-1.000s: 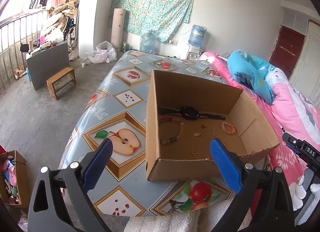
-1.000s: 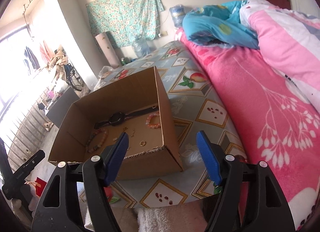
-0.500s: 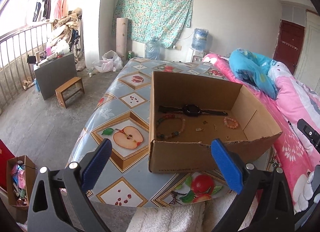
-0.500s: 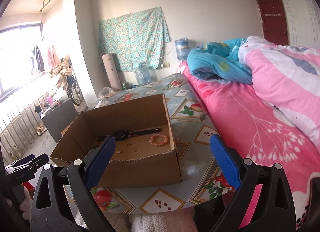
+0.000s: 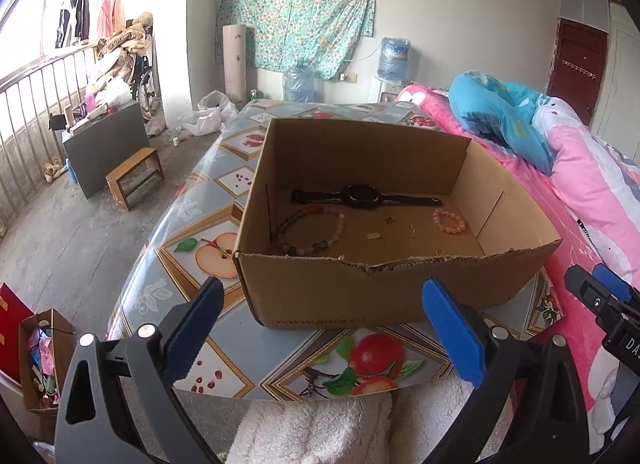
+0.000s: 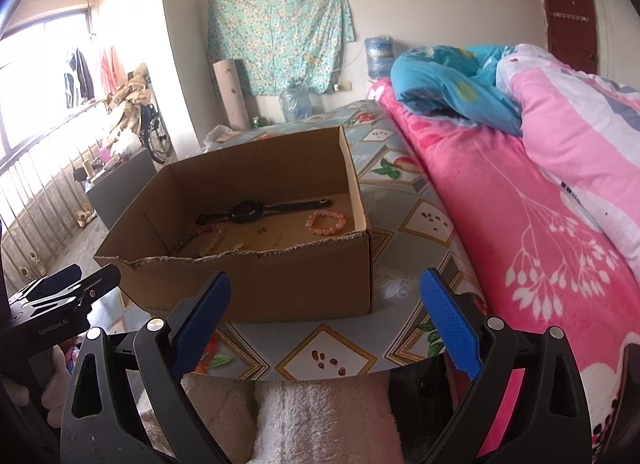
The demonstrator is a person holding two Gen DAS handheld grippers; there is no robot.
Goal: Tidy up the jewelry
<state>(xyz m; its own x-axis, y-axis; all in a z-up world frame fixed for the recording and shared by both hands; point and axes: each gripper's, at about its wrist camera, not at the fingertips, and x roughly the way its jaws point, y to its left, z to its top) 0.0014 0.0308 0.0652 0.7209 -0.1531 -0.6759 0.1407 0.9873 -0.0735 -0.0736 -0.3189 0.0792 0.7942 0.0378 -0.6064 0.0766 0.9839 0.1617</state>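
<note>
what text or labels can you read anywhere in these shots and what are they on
"www.anta.co": printed on the front wall of the cardboard box; the end is too faint to read.
"GenRobot.AI": on the left hand-held gripper, seen from the right wrist.
"DA": on the right hand-held gripper, cut off by the frame edge.
Water bottle label: too blurred to read.

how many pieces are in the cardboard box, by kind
watch: 1, the black watch laid flat near the back wall
bead bracelets: 2, the multicolour bracelet and the pink bracelet
small metal pieces: at least 3, too small to name; the near wall of the cardboard box may hide more
total: at least 6
</note>
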